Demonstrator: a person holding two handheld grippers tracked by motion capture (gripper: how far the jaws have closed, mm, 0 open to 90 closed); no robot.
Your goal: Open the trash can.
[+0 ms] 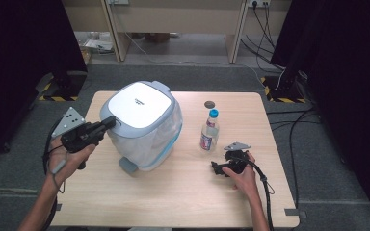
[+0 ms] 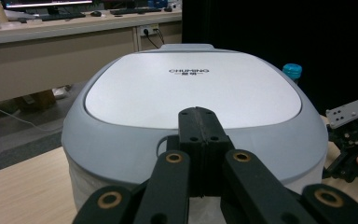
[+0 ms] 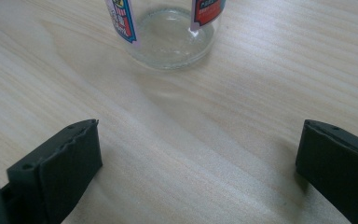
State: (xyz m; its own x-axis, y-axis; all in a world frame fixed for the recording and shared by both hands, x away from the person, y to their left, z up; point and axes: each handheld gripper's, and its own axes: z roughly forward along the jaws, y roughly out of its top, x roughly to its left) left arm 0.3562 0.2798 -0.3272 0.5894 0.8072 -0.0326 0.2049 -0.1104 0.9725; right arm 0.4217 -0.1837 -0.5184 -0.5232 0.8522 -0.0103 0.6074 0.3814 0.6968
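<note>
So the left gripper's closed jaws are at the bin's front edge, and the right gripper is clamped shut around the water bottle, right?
Not quite. The left gripper is shut at the bin, as you say. But the right gripper is not clamped on the bottle: the right gripper view shows its jaws wide apart over bare table, with the bottle standing ahead of them, untouched.

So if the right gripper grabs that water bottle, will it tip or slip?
The water bottle is tall and narrow-based, so a high push would probably tip it. Its clear wall looks smooth, maybe slippery. It seems nearly empty, likely light. The right gripper stands open.
</note>
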